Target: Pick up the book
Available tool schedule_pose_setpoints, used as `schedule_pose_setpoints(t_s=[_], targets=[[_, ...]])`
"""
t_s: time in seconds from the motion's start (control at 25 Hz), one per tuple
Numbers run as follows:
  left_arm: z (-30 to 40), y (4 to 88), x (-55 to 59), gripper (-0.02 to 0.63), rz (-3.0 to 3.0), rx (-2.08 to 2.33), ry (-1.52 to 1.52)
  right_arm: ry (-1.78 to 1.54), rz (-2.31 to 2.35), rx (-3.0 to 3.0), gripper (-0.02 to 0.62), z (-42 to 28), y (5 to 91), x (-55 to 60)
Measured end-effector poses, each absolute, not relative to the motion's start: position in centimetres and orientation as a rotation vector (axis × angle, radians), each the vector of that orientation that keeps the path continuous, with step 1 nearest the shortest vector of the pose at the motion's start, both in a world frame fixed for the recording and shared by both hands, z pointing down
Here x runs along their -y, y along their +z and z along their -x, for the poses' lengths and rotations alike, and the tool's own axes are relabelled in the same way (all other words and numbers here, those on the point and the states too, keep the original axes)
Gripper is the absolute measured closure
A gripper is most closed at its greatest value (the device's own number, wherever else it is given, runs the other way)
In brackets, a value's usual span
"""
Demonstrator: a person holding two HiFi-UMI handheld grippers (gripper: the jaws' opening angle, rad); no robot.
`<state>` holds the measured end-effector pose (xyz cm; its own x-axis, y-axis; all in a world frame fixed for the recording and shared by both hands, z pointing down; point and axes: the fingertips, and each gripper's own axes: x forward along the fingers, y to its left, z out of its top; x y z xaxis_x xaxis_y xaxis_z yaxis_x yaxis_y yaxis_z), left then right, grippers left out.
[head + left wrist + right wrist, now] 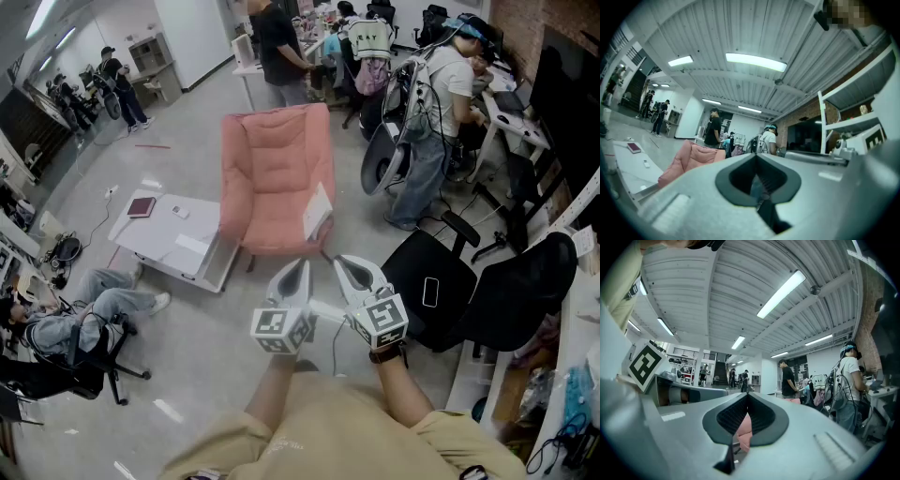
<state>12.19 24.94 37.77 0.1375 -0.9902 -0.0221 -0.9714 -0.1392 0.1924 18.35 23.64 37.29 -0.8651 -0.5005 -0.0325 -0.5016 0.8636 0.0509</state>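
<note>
A white book (pixel 317 210) leans on the right side of the pink armchair (pixel 277 178) ahead of me. A small maroon book (pixel 141 207) lies on the low white table (pixel 192 251) to the left, and it shows as a maroon book (pixel 633 147) in the left gripper view. My left gripper (pixel 301 263) and right gripper (pixel 340 261) are held side by side, level, well short of the armchair. Both have their jaws together with nothing between them. The left gripper (pixel 756 157) looks past the armchair (pixel 693 157); the right gripper (pixel 748 394) frames a strip of pink.
Two black office chairs (pixel 433 283) (pixel 521 292) stand close on my right. A person (pixel 98 309) sits on a chair at the left. Other people stand by desks at the back. Grey floor lies between me and the armchair.
</note>
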Motion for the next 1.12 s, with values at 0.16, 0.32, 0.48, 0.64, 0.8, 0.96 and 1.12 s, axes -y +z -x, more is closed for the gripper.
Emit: schedule_pose_setpoints(t_s=[0.16, 0.32, 0.48, 0.64, 0.8, 0.96, 1.12], targets=[[-12.0, 38.1, -26.0, 0.604, -2.284, 1.96, -0.216, 0.085, 0.839, -2.995, 0.589, -18.7, 37.1, -24.3], [-11.8, 38.2, -26.3, 0.604, -2.281, 1.972, -0.204, 0.084, 0.845, -2.984, 0.589, -18.9, 36.9, -24.5], [-12.1, 37.9, -26.1, 0.604, -2.296, 1.957, -0.188, 0.018, 0.877, -2.956, 0.589, -19.3, 36.8, -23.5], [-12.3, 38.0, -25.5, 0.604, -2.31, 1.966, -0.152, -0.068, 0.914, -2.921, 0.589, -19.9, 37.5, -22.0], [-11.4, 39.6, -24.0, 0.604, -2.268, 1.941, -0.135, -0.103, 0.898, -2.929, 0.589, -19.1, 38.7, -20.7], [-10.6, 40.8, -21.0, 0.604, -2.253, 1.885, -0.159, -0.134, 0.919, -2.956, 0.589, -17.9, 39.8, -17.6], [-8.4, 41.5, -17.1, 0.604, -2.251, 1.838, -0.165, -0.146, 0.937, -2.983, 0.589, -15.7, 40.3, -14.1]])
